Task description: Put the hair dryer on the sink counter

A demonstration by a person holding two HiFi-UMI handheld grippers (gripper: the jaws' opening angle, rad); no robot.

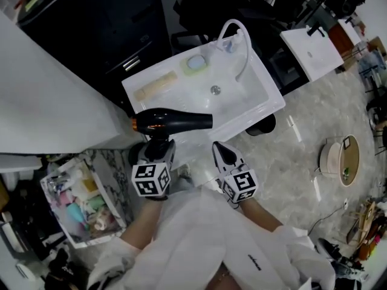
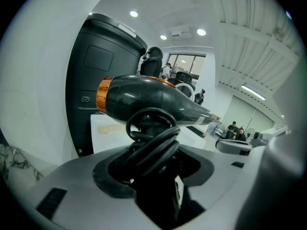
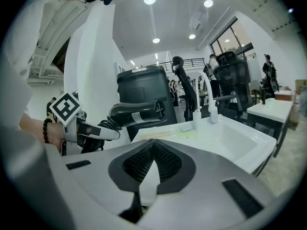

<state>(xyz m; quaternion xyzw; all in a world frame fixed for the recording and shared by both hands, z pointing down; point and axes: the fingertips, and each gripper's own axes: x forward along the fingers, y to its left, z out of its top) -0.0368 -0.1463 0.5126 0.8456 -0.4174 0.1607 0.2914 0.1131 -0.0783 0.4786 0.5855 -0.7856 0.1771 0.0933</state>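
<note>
Head view: the left gripper [image 1: 158,145] is clamped, jaws wide, on the dryer's [image 1: 175,121] handle. The dryer is held level by the sink's [image 1: 257,109] near left corner, nozzle pointing right. The right gripper [image 1: 222,153] sits just right of it, jaws together.

Left gripper view: the jaws press on the handle with the cord [image 2: 152,140] wound round it.

Right gripper view: the jaw tips meet with nothing between them; the dryer [image 3: 139,114] is at far left.

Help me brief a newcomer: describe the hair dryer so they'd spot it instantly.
Find the white sink. At its near edge the left gripper holds the hair dryer: black with an orange rear ring, unlike the pale bar beyond it.
</note>
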